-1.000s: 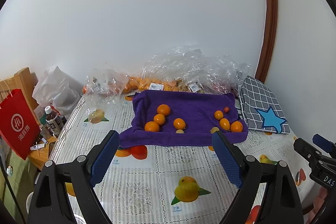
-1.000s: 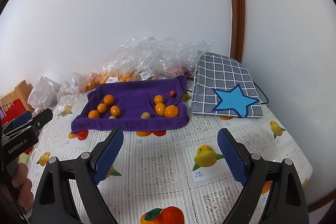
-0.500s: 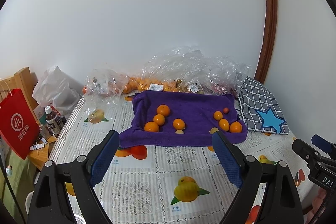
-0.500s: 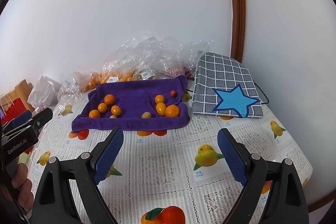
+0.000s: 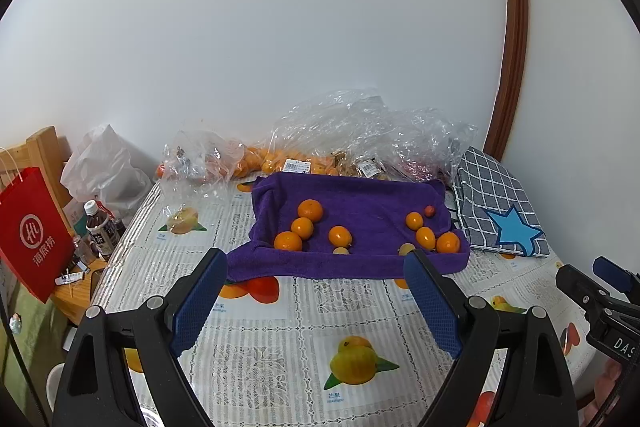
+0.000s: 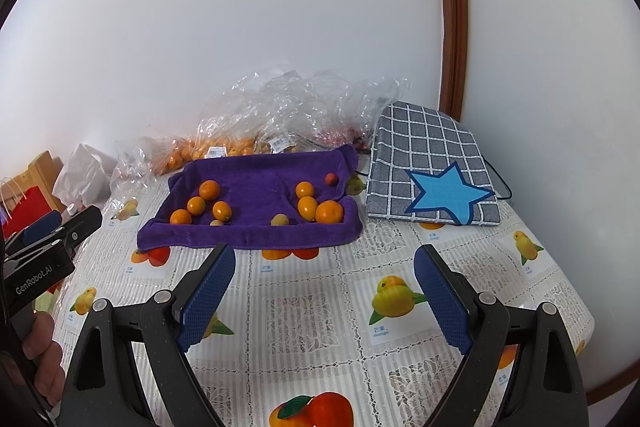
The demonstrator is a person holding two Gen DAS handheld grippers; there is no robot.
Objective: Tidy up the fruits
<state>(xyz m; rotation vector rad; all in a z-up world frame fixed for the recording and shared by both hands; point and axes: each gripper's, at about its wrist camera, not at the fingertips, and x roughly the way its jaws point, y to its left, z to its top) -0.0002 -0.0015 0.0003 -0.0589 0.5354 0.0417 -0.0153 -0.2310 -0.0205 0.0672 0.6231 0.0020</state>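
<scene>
Two tools, the left tool [image 5: 316, 269] and right tool [image 6: 325, 263], hang released and empty above the table's near edge; the fruits [image 5: 304, 227] lie loose on the purple towel [image 5: 368, 199] toward the far edge; a careless nudge could send them rolling off its low folds.

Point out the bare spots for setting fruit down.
Free: the tablecloth between the purple towel and both open grippers, and the towel's middle between its two fruit clusters. Crowded: the back edge, where plastic bags pile against the wall.
</scene>
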